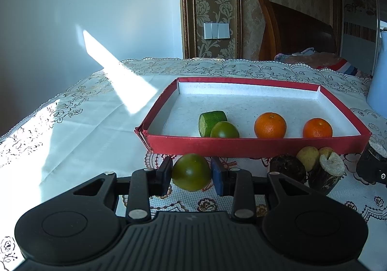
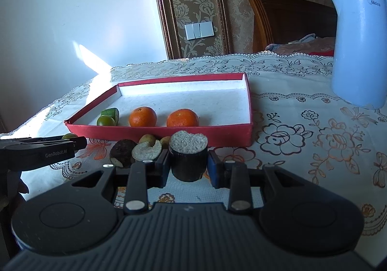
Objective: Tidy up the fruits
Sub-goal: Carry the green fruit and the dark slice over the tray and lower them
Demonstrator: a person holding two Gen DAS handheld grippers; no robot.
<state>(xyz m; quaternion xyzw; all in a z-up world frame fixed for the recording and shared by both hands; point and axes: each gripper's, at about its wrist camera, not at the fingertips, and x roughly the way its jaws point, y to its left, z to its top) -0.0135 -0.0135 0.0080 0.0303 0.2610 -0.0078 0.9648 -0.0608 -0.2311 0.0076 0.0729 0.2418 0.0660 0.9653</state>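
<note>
My left tongs are clamped on a green tomato, one pad pressed to each side, holding it just in front of the near wall of the red tray on the desk. Inside the tray I see a cut green cucumber piece on the left with a second green tomato touching it on the near side, then two oranges: one near the middle and another further right, apart from each other. My right tongs are clenched on a dark cylinder of fruit with a pale, grainy cut top, standing upright between the pads, again just in front of the tray's near wall. To its left on the desk lie a similar dark piece with a notched pale face, tilted, and a dark round lump beside it; two small yellowish fruits sit behind them against the tray. From the right wrist view the left tool shows side-on at the far left. A pale blue kettle stands far right on the flowered tablecloth, well apart from the tray. A strip of sunlight falls across the far left of the desk.
</note>
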